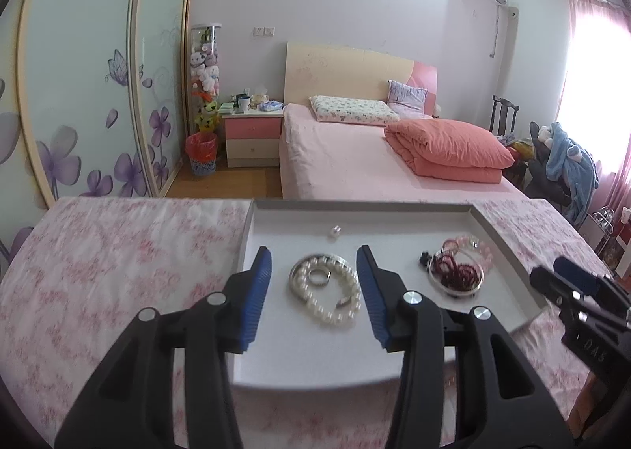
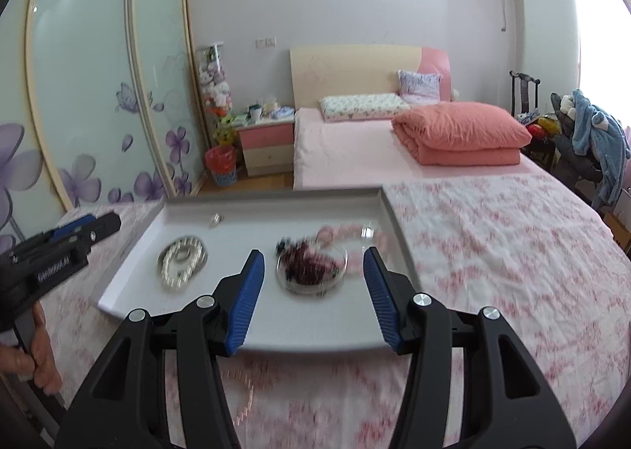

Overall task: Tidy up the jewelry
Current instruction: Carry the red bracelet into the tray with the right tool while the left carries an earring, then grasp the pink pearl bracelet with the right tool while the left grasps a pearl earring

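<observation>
A grey tray [image 1: 355,204] lies on a pink floral cloth. In it, a white pearl string [image 1: 335,291] lies coiled over a silver bangle, with a small pale stud [image 1: 335,231] behind it. To the right, dark red beads [image 1: 457,271] lie in a silver ring beside a pink bead bracelet [image 1: 473,244]. My left gripper [image 1: 313,252] is open above the tray, its blue pads either side of the pearls and not touching them. My right gripper [image 2: 313,253] is open too, with the blurred dark red beads [image 2: 311,267] between its pads and nothing gripped. The pearl string [image 2: 181,259] lies further left.
The floral cloth [image 2: 493,252] spreads wide to the right of the tray [image 2: 276,194]. A hand [image 2: 39,350] holds the left gripper [image 2: 86,228] at the tray's left edge. Beyond are a pink bed [image 1: 355,157], a nightstand [image 1: 252,133] and a wardrobe.
</observation>
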### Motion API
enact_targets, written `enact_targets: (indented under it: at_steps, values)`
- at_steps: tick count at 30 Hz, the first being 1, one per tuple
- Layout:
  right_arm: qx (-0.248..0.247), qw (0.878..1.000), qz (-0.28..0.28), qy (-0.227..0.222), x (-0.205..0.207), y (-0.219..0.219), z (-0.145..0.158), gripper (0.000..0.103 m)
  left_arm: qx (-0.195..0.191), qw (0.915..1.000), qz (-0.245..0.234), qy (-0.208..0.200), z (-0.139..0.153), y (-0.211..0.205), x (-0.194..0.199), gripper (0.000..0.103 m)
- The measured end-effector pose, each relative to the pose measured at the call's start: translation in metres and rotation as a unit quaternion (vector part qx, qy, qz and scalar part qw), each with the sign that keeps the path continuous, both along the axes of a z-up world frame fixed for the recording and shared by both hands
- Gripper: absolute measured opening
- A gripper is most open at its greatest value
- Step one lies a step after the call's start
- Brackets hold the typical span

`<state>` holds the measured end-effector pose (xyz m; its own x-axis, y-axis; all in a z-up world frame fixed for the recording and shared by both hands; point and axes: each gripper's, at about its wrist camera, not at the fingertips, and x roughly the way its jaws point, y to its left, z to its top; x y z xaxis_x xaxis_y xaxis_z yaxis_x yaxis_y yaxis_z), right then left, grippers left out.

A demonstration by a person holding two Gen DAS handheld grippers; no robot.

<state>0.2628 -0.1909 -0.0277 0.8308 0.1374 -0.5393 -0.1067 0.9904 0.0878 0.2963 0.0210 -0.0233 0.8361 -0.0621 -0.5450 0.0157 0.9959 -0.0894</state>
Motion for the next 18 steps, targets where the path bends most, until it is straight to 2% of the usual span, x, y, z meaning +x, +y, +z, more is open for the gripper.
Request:
enact_targets:
  at_steps: [3, 12, 18]
  values:
    - [-0.006, 1.0, 0.013, 0.022, -0.012, 0.005, -0.011, 0.053, 0.011, 0.9999, 0.001, 0.008, -0.009, 0.002, -0.017, 0.047]
    - [-0.017, 0.992, 0.059, 0.11, -0.03, 0.034, -0.047, 0.037, 0.016, 0.9983, 0.014, 0.054, -0.039, 0.012, -0.048, 0.05]
    - [-0.027, 0.987, 0.065, 0.143, -0.027, 0.042, -0.057, 0.031, 0.015, 0.9977, 0.022, 0.063, -0.041, 0.018, -0.058, 0.054]
